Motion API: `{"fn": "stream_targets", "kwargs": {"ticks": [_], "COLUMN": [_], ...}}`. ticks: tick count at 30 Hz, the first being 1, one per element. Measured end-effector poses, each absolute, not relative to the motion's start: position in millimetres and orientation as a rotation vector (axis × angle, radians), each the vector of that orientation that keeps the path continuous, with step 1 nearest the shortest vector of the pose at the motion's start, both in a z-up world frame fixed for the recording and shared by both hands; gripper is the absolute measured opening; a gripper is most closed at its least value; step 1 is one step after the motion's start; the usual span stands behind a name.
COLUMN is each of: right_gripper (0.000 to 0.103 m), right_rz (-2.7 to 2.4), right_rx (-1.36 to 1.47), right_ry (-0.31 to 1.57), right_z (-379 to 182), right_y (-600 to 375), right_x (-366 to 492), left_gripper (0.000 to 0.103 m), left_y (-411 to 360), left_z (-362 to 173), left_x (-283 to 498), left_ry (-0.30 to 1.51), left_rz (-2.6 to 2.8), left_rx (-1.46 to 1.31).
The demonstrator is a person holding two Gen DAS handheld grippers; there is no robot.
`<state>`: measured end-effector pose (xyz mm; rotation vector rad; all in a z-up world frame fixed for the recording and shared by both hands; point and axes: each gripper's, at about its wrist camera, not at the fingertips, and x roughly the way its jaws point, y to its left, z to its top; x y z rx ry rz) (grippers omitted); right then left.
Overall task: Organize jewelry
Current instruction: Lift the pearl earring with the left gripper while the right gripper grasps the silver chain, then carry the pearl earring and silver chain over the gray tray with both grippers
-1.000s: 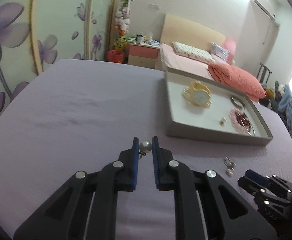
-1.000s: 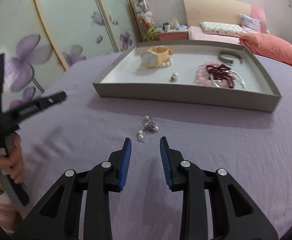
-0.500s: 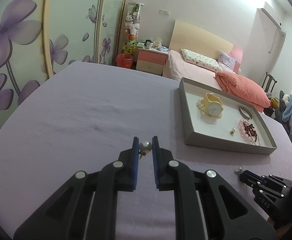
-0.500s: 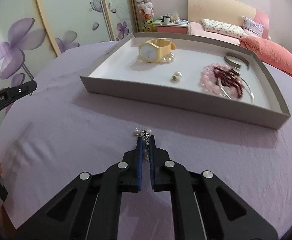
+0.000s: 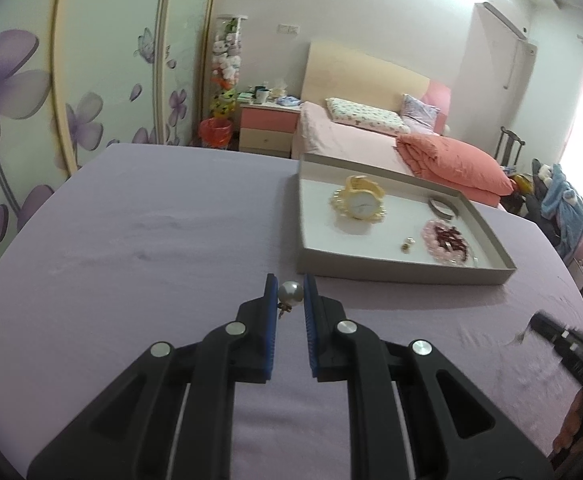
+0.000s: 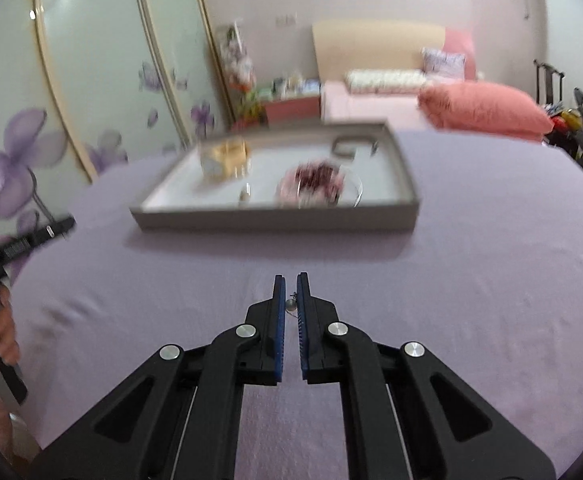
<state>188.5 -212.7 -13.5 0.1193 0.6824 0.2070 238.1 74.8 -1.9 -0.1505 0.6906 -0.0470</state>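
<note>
1. Pearl earring [image 5: 290, 293], round and glossy, sits pinched between the left gripper [image 5: 289, 300] pads, in front of the grey tray [image 5: 403, 276].
2. Right gripper [image 6: 290, 300] has just closed on a small dangling earring [image 6: 290, 304], also short of the tray.
3. No legible writing.
4. Tray holds a yellow watch [image 5: 358, 200] and pink beads [image 5: 447, 242].
</note>
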Motion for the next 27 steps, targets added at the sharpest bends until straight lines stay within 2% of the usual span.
{"fn": "stream_targets", "kwargs": {"ticks": [12,27], "right_gripper": [0.007,0.007], "right_rz": [0.227,0.221], "right_rx": [0.162,0.125], "right_ry": [0.429,0.382], "right_z": [40.4,45.9], "right_y": [-221.2,-215.5], "right_x": [161.5,154.4], "left_gripper": [0.014,0.014], "left_y": [42.3,24.7], "left_z": [22.0,31.9], "left_x": [200.8,188.0], "left_ry": [0.612,0.549], "left_rz": [-0.117,-0.155], "left_rx": [-0.110,-0.080]}}
